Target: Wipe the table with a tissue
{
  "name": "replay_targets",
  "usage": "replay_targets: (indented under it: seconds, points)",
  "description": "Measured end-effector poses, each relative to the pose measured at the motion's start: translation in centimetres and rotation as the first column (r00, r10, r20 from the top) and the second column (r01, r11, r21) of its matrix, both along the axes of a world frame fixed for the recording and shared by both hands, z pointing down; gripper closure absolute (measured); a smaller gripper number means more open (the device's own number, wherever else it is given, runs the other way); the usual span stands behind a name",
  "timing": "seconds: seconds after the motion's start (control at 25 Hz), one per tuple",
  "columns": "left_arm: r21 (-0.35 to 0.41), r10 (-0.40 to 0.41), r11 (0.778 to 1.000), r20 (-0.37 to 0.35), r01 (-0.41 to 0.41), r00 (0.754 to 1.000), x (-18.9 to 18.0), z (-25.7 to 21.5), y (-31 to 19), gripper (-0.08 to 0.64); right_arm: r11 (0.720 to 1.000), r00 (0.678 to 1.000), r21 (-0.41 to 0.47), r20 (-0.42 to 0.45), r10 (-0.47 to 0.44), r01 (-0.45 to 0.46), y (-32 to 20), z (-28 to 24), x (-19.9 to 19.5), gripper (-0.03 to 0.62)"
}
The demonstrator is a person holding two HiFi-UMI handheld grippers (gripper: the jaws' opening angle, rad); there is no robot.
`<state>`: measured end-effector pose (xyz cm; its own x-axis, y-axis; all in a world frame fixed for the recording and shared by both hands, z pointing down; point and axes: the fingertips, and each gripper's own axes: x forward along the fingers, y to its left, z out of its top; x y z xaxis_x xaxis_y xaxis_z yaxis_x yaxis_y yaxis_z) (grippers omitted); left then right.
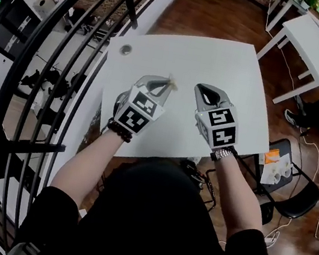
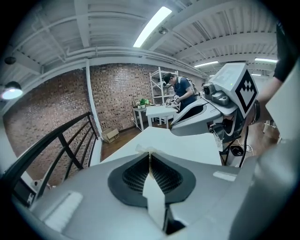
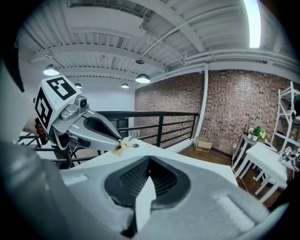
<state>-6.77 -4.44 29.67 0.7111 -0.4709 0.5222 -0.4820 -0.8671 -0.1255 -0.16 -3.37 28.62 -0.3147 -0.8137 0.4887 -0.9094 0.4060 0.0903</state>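
Note:
A small crumpled piece of tissue (image 1: 172, 84) is pinched in my left gripper (image 1: 168, 85), which is shut on it a little above the white table (image 1: 220, 61). In the left gripper view the tissue (image 2: 146, 150) pokes out at the tips of the closed jaws. To its right, my right gripper (image 1: 198, 90) is shut with nothing in it, level with the left one, both pointing away from me over the table's near half. The right gripper view shows its jaws closed together and the tissue (image 3: 123, 145) at the left gripper's tip.
A small round grey fitting (image 1: 125, 49) sits near the table's far left corner. A black metal railing (image 1: 52, 74) runs along the left. Another white table (image 1: 310, 34) stands at the far right, a black chair (image 1: 294, 193) at the near right. A person (image 2: 180, 89) works in the distance.

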Motion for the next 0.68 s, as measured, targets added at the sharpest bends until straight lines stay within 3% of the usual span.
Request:
replay_targets:
  seconds: [0.12,0.36,0.44,0.68]
  points:
    - [0.004,-0.007,1.0,0.01,0.007,1.0,3.2,2.9,-1.7,0.529,1.0,1.0,0.005,0.008,-0.014,0.014,-1.7,3.1,2.7,0.6]
    - [0.025,0.002,1.0,-0.031,-0.001,1.0,-5.1,-2.6,2.1,0.529,1.0,0.999,0.018,-0.035,-0.013,0.014,2.4,-2.2,-6.2,0.6]
    - [0.023,-0.004,1.0,-0.031,0.005,1.0,-6.0,-3.7,2.4,0.529,1.0,0.999,0.017,-0.037,-0.02,0.02,2.6,-3.4,-7.2,0.6]
    - [0.018,-0.006,1.0,-0.022,0.007,1.0,-2.6,-3.9,1.0,0.529,1.0,0.999,0.009,-0.035,-0.02,0.02,1.1,-3.6,-3.9,0.6]
